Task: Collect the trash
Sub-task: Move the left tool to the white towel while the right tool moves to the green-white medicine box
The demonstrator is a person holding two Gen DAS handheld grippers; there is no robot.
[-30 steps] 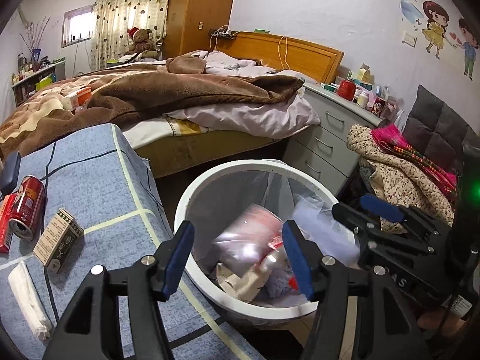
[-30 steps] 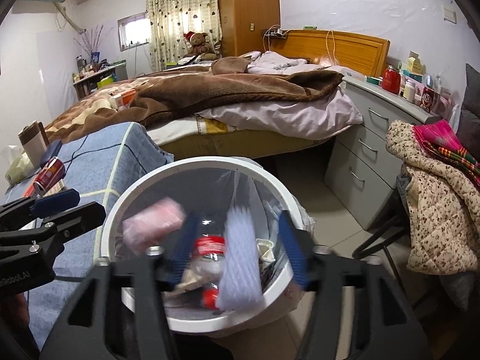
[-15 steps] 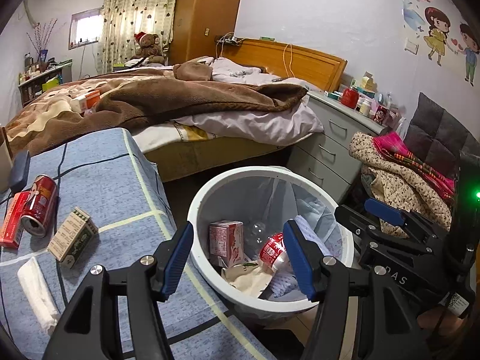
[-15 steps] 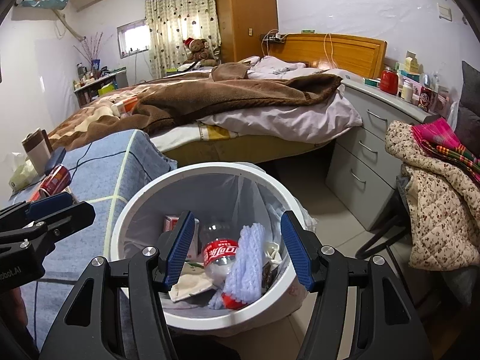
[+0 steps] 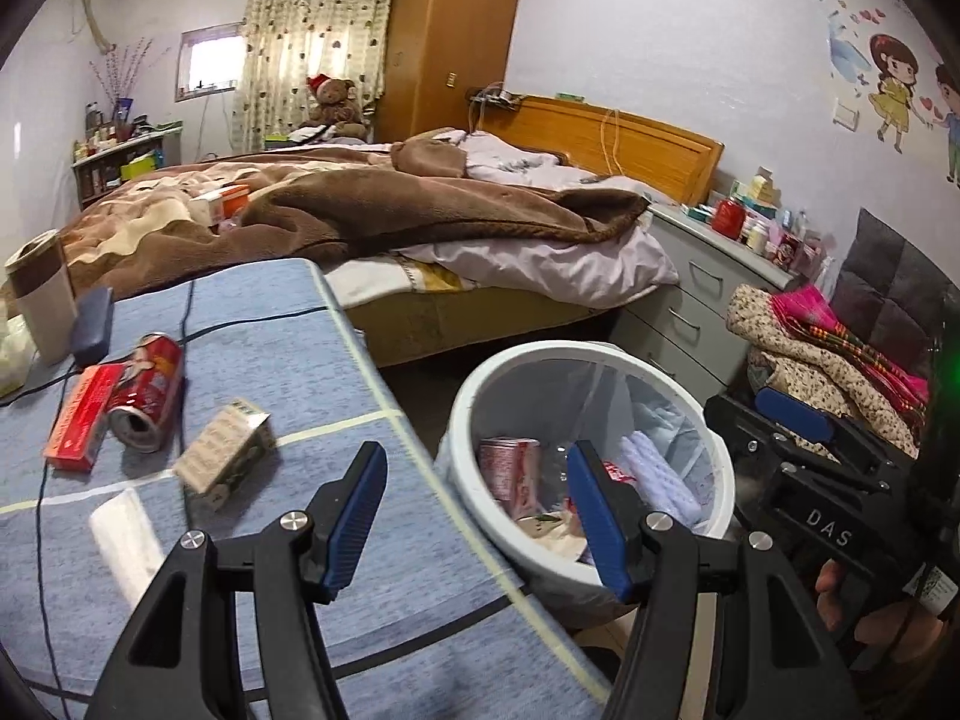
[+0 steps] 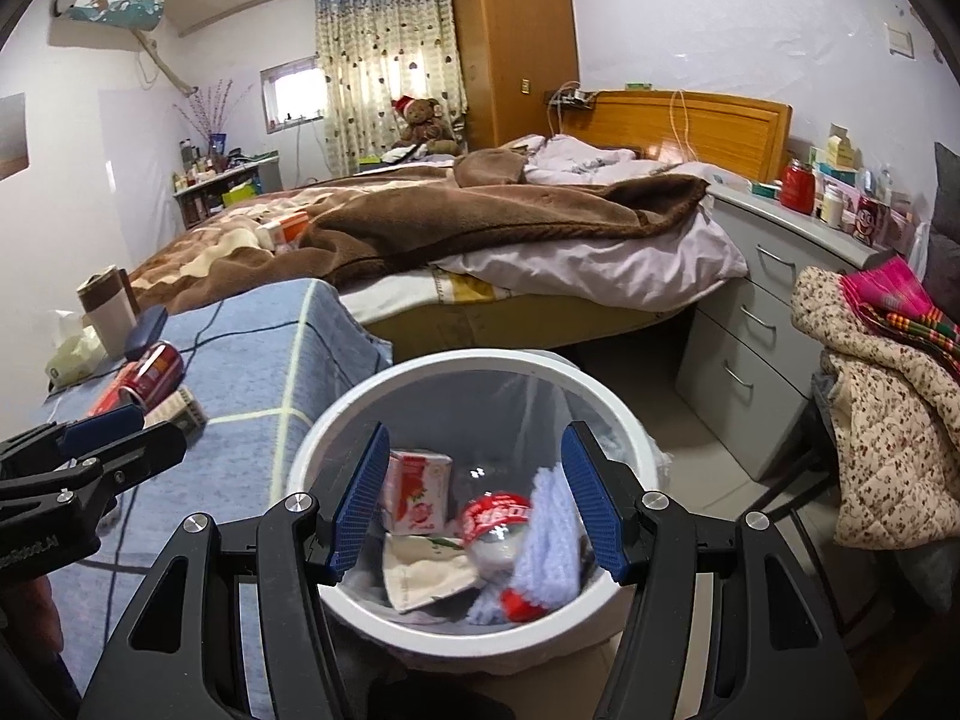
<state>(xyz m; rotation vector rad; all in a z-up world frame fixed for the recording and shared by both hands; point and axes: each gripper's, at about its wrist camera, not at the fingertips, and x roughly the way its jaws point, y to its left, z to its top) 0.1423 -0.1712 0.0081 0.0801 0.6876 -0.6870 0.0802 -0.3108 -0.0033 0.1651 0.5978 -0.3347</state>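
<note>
Trash remaining: from the left wrist, a red can [image 5: 146, 399] lies on its side left of the bin [image 5: 591, 447], nearest the spread, empty left gripper [image 5: 474, 516]. From the right wrist, the right gripper [image 6: 477, 504] hovers spread over the bin.

A: Where does the trash bin [image 5: 591, 354] stand?
B: On the floor, just right of the tabletop [image 5: 288, 336], in front of the bed [image 5: 420, 222].
A: What's in it?
B: A carton [image 6: 417, 489], a bottle [image 6: 498, 519] and a knitted piece [image 6: 552, 534].
A: And left of the bin?
B: On the tabletop: a small box [image 5: 225, 459] nearest the bin, a can [image 5: 147, 393] beyond it, then a flat box [image 5: 78, 414] touching the can.
</note>
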